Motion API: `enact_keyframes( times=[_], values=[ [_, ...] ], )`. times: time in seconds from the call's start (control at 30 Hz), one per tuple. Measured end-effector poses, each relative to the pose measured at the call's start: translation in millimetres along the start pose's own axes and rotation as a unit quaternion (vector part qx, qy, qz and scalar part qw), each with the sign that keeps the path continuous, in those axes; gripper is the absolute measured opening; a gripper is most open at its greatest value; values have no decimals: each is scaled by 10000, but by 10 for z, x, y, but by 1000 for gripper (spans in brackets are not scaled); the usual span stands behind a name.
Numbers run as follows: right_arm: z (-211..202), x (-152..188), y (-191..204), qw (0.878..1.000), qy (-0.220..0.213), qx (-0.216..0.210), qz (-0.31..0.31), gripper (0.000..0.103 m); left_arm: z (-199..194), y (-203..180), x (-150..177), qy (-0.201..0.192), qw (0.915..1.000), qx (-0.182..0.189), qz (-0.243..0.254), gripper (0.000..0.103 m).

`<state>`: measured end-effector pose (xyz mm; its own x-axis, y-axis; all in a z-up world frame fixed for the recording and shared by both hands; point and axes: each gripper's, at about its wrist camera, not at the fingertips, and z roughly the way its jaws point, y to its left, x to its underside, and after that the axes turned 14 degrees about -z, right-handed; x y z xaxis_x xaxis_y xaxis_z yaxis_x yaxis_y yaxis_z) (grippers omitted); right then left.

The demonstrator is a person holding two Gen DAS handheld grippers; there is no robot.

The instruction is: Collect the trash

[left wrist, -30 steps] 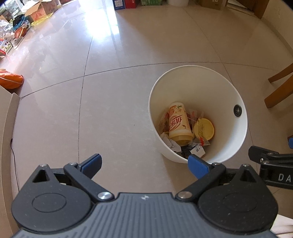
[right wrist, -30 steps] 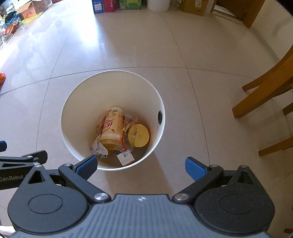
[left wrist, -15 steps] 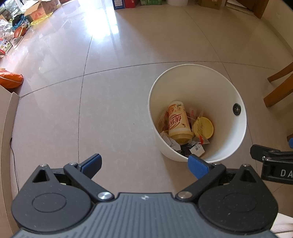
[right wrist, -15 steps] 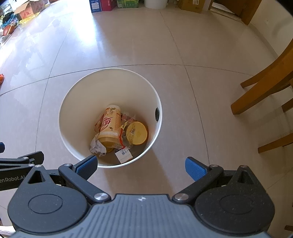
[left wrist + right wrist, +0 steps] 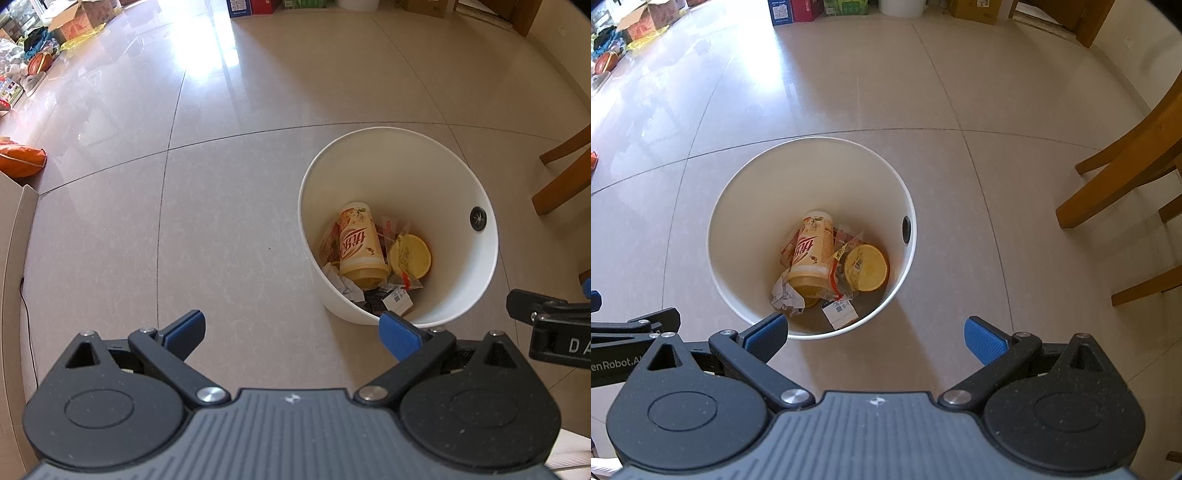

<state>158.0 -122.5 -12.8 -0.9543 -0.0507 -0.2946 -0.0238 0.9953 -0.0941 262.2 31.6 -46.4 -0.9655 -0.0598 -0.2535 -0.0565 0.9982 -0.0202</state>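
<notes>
1. Left gripper [image 5: 291,330]: blue-padded fingers spread wide apart, holding nothing, above bare beige floor tile [image 5: 229,229] just left of the round white plastic waste bin [image 5: 399,155].
2. Bin contents: a tall yellow-and-cream drink cup [image 5: 360,245] lying on its side, a round yellow lid [image 5: 410,256], crumpled white paper [image 5: 345,284], clear wrappers and a small white labelled carton [image 5: 840,312]. The collected trash lies in the bin's bottom.
3. Right gripper [image 5: 873,334]: fingers likewise apart and empty, at the bin's near rim.
4. Judgement: a deposit appears complete; the next move calls for locating further litter. None lies on the floor nearby.
5. Writing: red characters on the cup, unreadable; a code patch on the carton; "enRobot.A" and "DA" on the gripper bodies.
</notes>
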Motion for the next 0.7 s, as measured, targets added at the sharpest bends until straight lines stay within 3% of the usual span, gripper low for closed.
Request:
enact_keyframes(
  times=[0.7],
  values=[
    [-1,1,-11,10000,1,-3,37,103,-71,62,-28,53,9999,86,90,100]
  ],
)
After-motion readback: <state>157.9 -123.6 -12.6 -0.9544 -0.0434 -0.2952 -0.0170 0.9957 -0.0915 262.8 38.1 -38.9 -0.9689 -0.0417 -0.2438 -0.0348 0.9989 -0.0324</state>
